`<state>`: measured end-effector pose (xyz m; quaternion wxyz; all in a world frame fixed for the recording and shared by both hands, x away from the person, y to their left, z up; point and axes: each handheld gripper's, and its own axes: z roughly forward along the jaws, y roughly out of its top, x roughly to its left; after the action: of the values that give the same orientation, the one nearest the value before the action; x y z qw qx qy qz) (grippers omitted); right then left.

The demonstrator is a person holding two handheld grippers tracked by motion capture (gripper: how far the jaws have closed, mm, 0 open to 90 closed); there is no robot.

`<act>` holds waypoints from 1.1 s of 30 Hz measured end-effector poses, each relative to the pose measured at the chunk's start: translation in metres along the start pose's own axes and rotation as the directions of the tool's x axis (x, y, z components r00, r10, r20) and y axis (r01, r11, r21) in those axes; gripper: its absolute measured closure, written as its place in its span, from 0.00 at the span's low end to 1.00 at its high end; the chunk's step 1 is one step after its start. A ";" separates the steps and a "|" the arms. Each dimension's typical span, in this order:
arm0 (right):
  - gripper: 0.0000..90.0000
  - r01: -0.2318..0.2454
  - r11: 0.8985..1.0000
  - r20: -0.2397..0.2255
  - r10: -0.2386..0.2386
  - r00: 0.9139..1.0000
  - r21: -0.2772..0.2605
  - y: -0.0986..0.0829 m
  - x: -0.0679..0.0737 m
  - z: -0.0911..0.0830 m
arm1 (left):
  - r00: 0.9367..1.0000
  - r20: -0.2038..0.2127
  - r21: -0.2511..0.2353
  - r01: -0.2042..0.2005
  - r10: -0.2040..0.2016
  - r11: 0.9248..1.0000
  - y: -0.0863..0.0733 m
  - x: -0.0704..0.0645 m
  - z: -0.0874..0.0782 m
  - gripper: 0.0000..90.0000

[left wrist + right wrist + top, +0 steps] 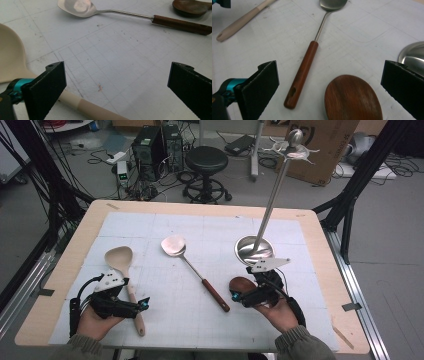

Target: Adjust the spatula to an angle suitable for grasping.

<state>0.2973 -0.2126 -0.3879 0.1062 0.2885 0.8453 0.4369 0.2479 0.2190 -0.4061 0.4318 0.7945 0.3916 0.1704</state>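
Left gripper (142, 304) low over the worktop (65, 270), jaws wide apart and holding nothing, just beside the handle of the pale wooden spoon (125, 270). Right gripper (233, 296) likewise spread wide and empty, poised over the bowl of the dark wooden spoon (353, 98). Between the two, steel spatula (192, 267) with reddish wooden handle flat on the white mat (165, 315); steel ladle (256, 247) just beyond the right gripper, handle slanting up.

Left gripper (142, 304): black body, grey three-cornered plate on top, teal fitting near the jaws, black cable looping off the rear. Right gripper (234, 295): same black build, grey plate, teal fitting, black cable. Jaws flat black slabs with ribbed inner faces, one screw hole near each tip. Olive-green knit sleeve cuffs (295, 338)
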 end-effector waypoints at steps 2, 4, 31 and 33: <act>0.00 -0.008 1.000 -0.003 0.008 1.000 0.001 0.002 0.000 0.003 | 1.000 0.002 0.000 -0.003 0.003 1.000 0.000 0.000 0.000 0.03; 0.00 -0.005 1.000 -0.024 0.005 1.000 0.001 0.008 0.001 0.010 | 1.000 0.001 -0.003 -0.001 0.001 1.000 0.000 0.000 0.000 0.03; 0.43 -0.004 0.989 -0.064 0.014 0.998 0.146 0.022 0.017 0.077 | 1.000 0.010 -0.001 -0.009 0.009 1.000 0.002 -0.001 0.002 0.03; 0.47 -0.010 0.988 -0.060 0.019 0.998 0.157 0.020 0.019 0.081 | 1.000 0.011 0.000 -0.010 0.010 1.000 0.002 -0.001 0.003 0.03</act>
<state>0.3252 -0.1376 -0.4187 0.0540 0.2885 0.8778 0.3785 0.2497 0.2155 -0.4059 0.4329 0.7975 0.3852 0.1680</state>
